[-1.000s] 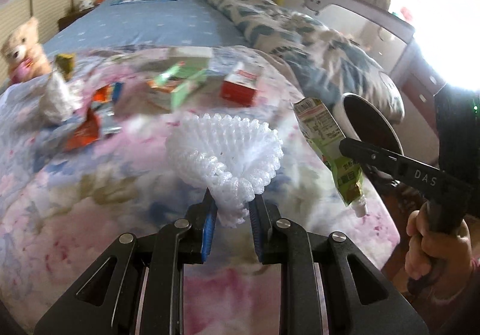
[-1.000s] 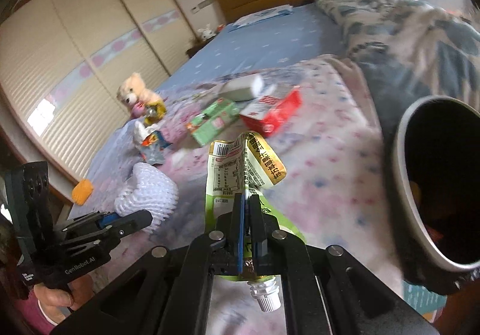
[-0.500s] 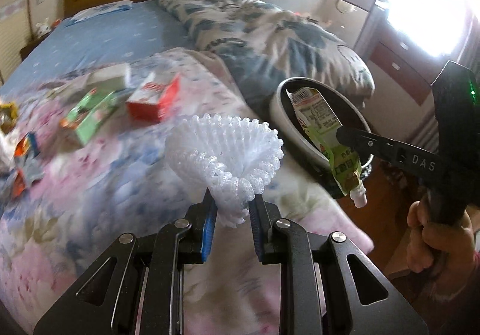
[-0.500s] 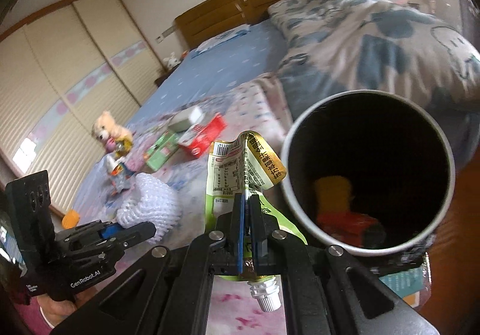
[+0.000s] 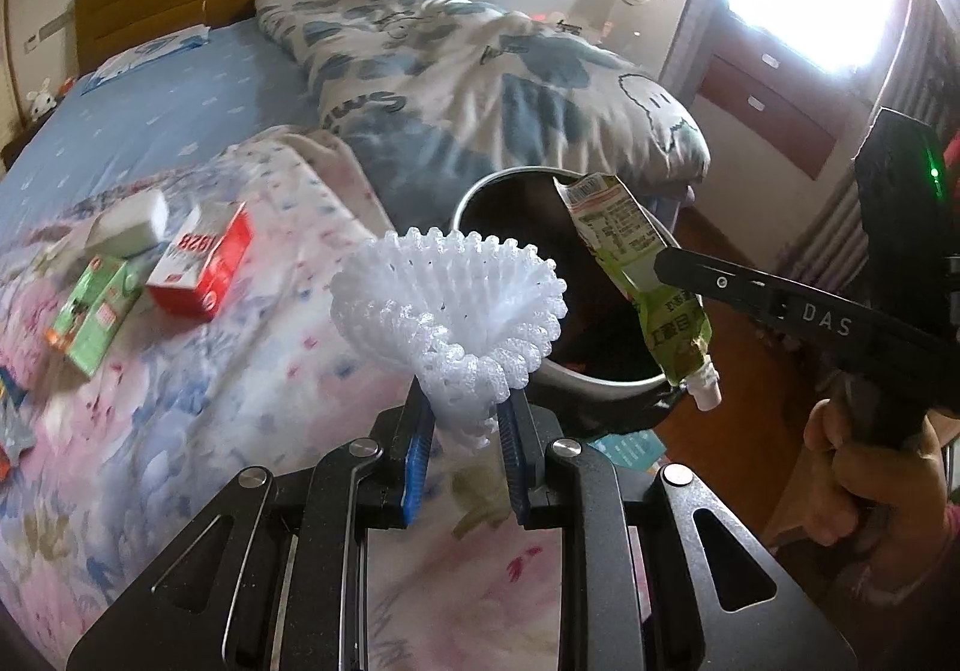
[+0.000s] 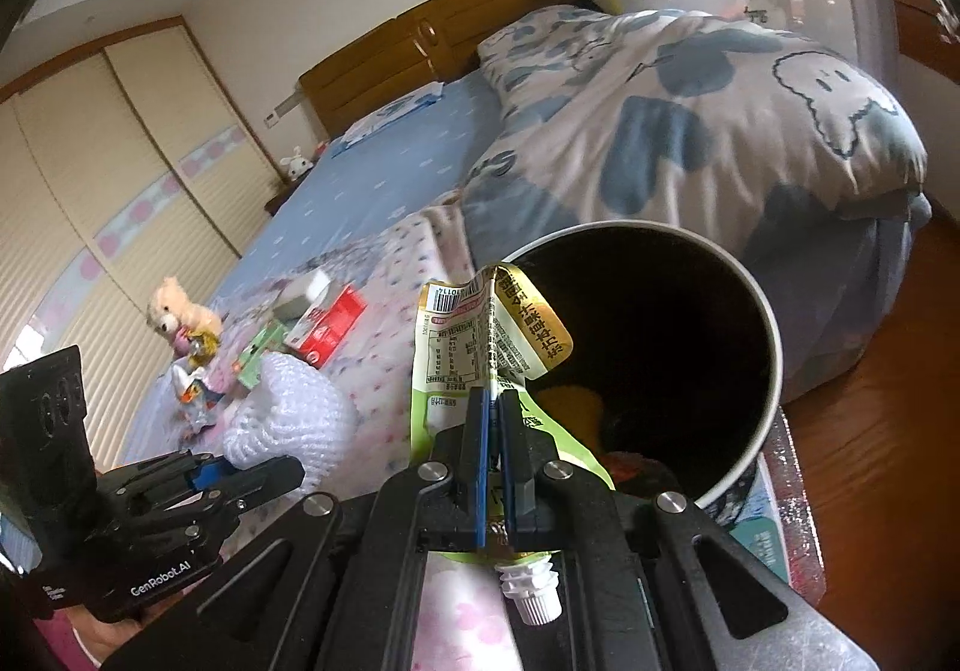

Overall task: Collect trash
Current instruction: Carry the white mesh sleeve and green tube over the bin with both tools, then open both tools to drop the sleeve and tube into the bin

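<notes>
My left gripper (image 5: 465, 407) is shut on a white foam fruit net (image 5: 456, 299), held up just left of the round trash bin (image 5: 480, 194). My right gripper (image 6: 493, 407) is shut on a green spouted drink pouch (image 6: 480, 347), which hangs over the bin's near rim (image 6: 771, 389). In the left wrist view the pouch (image 5: 636, 263) dangles from the right gripper (image 5: 666, 260) above the bin's opening. Orange and red trash lies inside the bin. On the bed sit a red carton (image 5: 204, 263), a green carton (image 5: 90, 317) and a white box (image 5: 129, 227).
A rolled blue-and-white quilt (image 5: 480, 71) lies behind the bin. A teddy bear (image 6: 174, 311) and wrappers (image 6: 198, 401) sit further along the bed. A wooden floor (image 6: 888, 431) is right of the bin, with a drawer unit (image 5: 774, 107) beyond. A hand (image 5: 870, 467) holds the right gripper's handle.
Both grippers swung right from over the bedspread to the bin. The pouch now hangs over the bin's opening and the foam net sits beside its rim. Both grips are unchanged.
</notes>
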Tool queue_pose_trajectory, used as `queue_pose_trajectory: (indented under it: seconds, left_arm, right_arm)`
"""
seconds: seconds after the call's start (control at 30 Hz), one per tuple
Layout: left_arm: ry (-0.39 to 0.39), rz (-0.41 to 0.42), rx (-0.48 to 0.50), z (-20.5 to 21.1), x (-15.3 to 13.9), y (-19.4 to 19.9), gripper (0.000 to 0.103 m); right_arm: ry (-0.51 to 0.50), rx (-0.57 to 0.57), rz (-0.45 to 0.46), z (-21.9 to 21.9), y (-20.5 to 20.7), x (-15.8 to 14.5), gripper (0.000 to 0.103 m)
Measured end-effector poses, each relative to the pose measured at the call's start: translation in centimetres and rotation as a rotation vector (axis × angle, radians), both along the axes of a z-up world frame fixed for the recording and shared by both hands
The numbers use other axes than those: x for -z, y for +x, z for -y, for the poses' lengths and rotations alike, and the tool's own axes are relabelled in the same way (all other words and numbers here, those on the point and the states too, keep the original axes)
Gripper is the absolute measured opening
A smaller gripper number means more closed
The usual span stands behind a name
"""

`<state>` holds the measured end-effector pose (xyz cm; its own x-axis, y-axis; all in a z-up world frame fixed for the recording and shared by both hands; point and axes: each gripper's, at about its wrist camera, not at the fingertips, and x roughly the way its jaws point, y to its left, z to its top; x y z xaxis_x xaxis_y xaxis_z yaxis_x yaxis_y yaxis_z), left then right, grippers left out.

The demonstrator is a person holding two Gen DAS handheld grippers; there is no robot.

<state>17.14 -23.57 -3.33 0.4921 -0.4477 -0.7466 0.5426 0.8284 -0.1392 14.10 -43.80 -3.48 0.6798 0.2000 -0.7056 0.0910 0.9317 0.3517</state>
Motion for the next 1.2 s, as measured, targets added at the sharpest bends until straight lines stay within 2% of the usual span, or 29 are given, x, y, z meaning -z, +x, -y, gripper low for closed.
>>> queue_pose_trajectory:
  seconds: [0.67, 0.9, 1.13, 1.17, 1.2]
  left_arm:
    - [0.031, 0.000, 0.068, 6.2, -0.2, 2.3, 0.020]
    - [0.033, -0.051, 0.072, 7.3, 0.9, 3.6, 0.021]
    - [0.027, -0.071, 0.067, 7.7, 1.3, 4.4, 0.026]
    - [0.021, -0.075, 0.071, 7.7, 1.3, 4.5, 0.027]
    - [0.018, -0.078, 0.073, 7.6, 1.3, 4.5, 0.035]
  right_arm:
    - [-0.010, 0.077, -0.018, 4.3, 1.8, 0.6, 0.003]
    - [-0.008, 0.090, -0.043, 5.0, 2.7, 1.4, 0.003]
    - [-0.011, 0.098, -0.056, 5.7, 3.7, 1.6, 0.003]
    - [-0.013, 0.098, -0.057, 5.8, 3.8, 1.7, 0.003]
    - [-0.014, 0.100, -0.061, 5.9, 4.0, 1.8, 0.004]
